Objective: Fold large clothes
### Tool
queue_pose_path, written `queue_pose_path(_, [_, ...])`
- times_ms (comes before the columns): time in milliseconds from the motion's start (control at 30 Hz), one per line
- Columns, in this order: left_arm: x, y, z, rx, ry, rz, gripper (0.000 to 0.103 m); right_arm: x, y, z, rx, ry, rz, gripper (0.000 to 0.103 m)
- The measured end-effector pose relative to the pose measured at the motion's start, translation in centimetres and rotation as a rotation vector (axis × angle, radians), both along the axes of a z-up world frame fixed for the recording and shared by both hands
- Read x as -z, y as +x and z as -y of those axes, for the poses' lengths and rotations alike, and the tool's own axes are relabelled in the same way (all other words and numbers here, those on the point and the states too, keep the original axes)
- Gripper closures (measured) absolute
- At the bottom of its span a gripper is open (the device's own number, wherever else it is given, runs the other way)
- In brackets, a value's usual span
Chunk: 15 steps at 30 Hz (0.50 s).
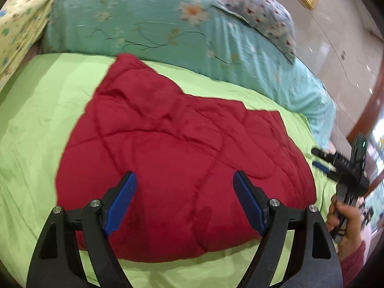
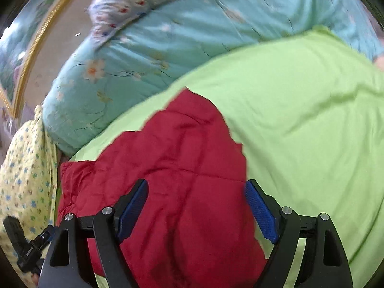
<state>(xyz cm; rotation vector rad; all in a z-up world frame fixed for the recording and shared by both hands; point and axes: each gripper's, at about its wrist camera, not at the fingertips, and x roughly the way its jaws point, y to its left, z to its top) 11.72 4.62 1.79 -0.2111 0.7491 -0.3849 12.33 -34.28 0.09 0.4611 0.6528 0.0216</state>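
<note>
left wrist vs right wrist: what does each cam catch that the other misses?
Left wrist only: the right gripper from outside at the frame's right edge, with the right hand holding it, and tiled floor beyond the bed.

Right wrist only: the left gripper from outside, low at the frame's left edge.

Both: the red quilted garment spread on the green sheet, the teal floral quilt behind it, the yellow patterned fabric, a gold frame, and each camera's own fingers spread wide with nothing between them.
</note>
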Motion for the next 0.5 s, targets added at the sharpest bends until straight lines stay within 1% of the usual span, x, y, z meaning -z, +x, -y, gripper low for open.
queue_pose_path(100, [0.2, -0.2, 1.3, 0.041, 0.035, 0.004, 0.020, -0.7, 0.1, -2.1, -0.085, -0.043, 0.020, 0.018])
queue_pose_path(200, [0.9, 0.0, 1.9, 0.053, 0.059, -0.008, 0.020, -0.6, 0.9, -4.7, -0.176, -0.072, 0.008, 0.018])
queue_pose_path(267, [1.7, 0.4, 2.2, 0.055, 0.086, -0.017, 0.021, 0.0, 1.5, -6.1, -0.219, -0.097, -0.015, 0.018])
queue_pose_path(367, [2.9, 1.1, 3.0, 0.043, 0.164, -0.017, 0.020, 1.4, 2.8, -8.5, -0.289, -0.143, -0.067, 0.018])
queue_pose_path(400, [3.2, 1.3, 3.2, 0.038, 0.182, -0.018, 0.020, 1.8, 3.2, -9.1, -0.302, -0.168, -0.084, 0.018])
queue_pose_path(433, [3.4, 1.5, 3.3, 0.032, 0.189, -0.019, 0.020, 2.4, 3.8, -9.8, -0.305, -0.222, -0.108, 0.018])
queue_pose_path(467, [3.5, 1.9, 3.4, 0.027, 0.191, -0.023, 0.020, 2.7, 4.3, -10.3, -0.305, -0.267, -0.119, 0.018])
queue_pose_path(500, [3.5, 2.2, 3.4, 0.022, 0.191, -0.029, 0.020, 2.8, 4.6, -10.4, -0.305, -0.289, -0.119, 0.017])
